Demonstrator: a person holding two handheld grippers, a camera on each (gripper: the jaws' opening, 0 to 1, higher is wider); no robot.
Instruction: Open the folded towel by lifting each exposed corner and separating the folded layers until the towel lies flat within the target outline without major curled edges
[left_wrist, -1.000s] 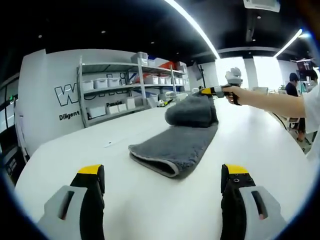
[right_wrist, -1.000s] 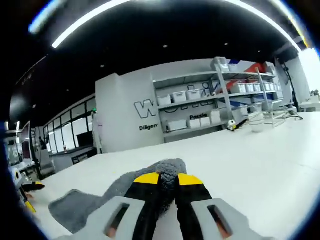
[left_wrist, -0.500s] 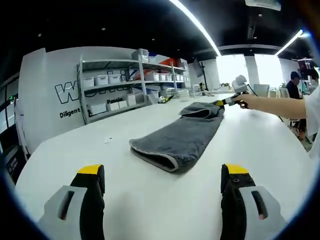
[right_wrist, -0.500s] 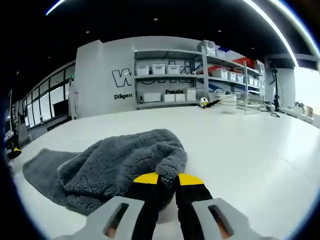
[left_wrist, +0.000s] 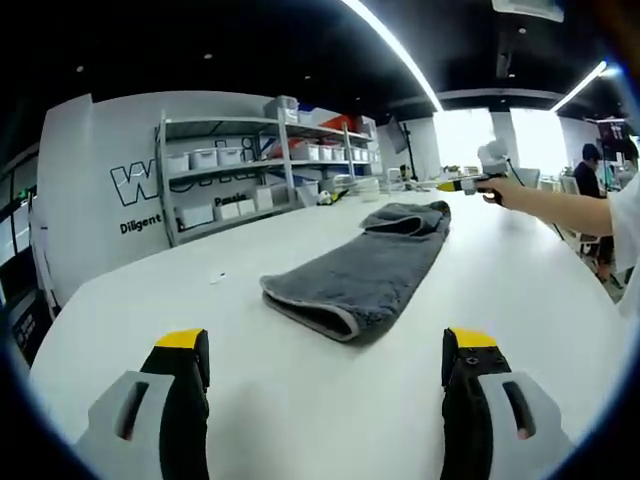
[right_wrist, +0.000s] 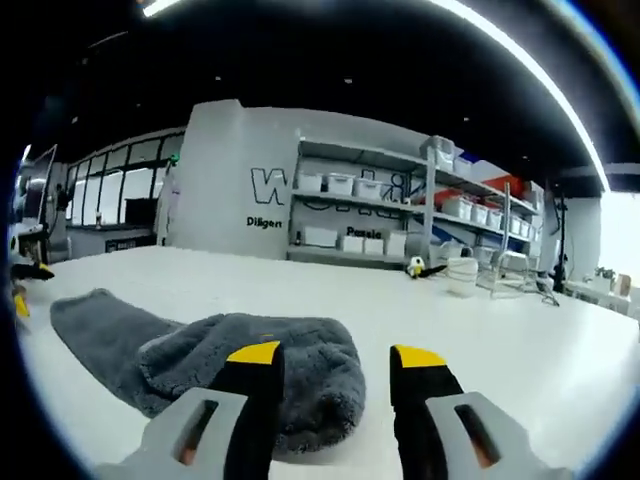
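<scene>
Since a second ago our right gripper (right_wrist: 335, 365) has let go, jaws apart, leaving the thick grey plush towel (left_wrist: 362, 270) stretched mid-table, far end rumpled. Our left gripper (left_wrist: 325, 345) waits wide. Next we flatten that bunched end.

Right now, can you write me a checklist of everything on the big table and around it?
Surface: white table, wide and mostly bare.
Job's things: grey towel lying long, far end bunched, near end folded double; no target outline seen.
Clutter: one tiny speck on the table, too small to tell.
Grippers: left gripper open, short of the towel; right gripper open at the bunched end, holding nothing.
Cables: dark cables on the table by the shelves.
Surroundings: shelves with white bins, lettered wall, ceiling light strips, a person at the far right.
</scene>
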